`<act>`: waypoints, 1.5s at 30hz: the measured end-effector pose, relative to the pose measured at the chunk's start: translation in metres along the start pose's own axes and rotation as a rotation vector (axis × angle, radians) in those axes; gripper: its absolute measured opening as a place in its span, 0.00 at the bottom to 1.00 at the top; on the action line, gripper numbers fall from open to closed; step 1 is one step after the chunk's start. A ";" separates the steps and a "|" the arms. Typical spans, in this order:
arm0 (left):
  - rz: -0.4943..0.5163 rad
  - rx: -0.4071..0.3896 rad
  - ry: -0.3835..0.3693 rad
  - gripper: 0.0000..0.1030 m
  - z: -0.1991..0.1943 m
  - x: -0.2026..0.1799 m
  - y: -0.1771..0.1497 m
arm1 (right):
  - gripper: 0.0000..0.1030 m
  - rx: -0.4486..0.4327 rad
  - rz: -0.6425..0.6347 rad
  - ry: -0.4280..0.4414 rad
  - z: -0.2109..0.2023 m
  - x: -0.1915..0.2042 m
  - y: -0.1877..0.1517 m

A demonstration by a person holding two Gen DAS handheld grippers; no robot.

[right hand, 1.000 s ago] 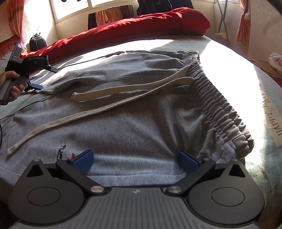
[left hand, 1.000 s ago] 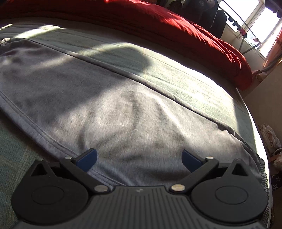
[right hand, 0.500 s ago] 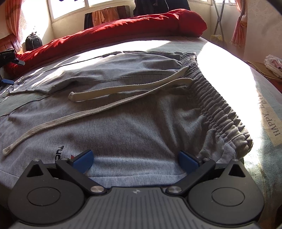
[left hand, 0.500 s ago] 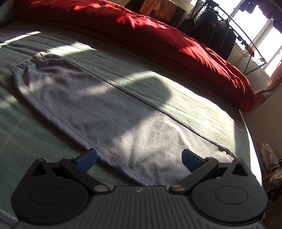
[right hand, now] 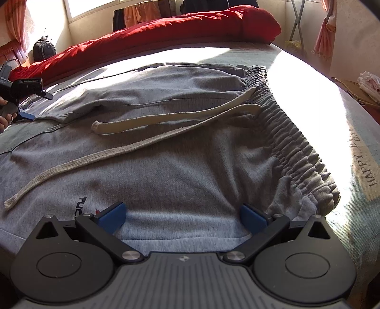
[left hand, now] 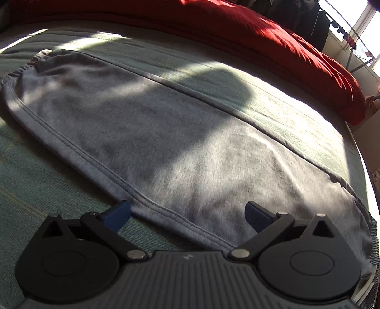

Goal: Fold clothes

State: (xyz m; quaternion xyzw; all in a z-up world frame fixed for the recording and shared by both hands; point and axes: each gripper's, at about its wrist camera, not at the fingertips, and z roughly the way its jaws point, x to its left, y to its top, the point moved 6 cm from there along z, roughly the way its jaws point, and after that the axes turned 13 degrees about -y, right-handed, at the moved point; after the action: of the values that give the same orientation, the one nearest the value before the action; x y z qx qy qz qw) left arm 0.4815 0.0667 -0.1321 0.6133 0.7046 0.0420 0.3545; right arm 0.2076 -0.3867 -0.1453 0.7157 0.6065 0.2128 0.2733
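Grey sweatpants [right hand: 185, 171] lie flat on the bed, with the elastic waistband [right hand: 292, 145] at the right and two pale drawstrings [right hand: 152, 123] trailing left across the cloth. One leg [left hand: 166, 142] stretches away in the left wrist view, its gathered cuff [left hand: 16, 73] at the far left. My left gripper [left hand: 187, 214] is open, low over the leg's stitched near edge. It shows small at the far left of the right wrist view as the left gripper [right hand: 26, 99], held by a hand. My right gripper [right hand: 182, 216] is open over the cloth just below the waistband, holding nothing.
A long red quilt [right hand: 166, 33] lies along the bed's far side, also the red quilt [left hand: 261, 40]. The green bed sheet [left hand: 35, 185] shows around the pants. A "HAPPY DAY" strip [right hand: 363, 161] runs by the bed's right edge, and a drying rack [right hand: 296, 21] stands beyond.
My left gripper pulled back to show the leg's cuff, then moved in closer over the leg's near edge. The right gripper has barely moved. Both stay open.
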 end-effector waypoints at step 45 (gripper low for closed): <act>0.514 0.025 -0.185 0.99 -0.110 -0.101 -0.268 | 1.00 -0.026 0.013 0.020 0.006 0.040 -0.003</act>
State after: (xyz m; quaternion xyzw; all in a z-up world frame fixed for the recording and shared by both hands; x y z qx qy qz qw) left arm 0.1968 -0.0475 -0.1371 0.7777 0.4906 0.0656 0.3876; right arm 0.2164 -0.3476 -0.1528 0.7140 0.6015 0.2294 0.2752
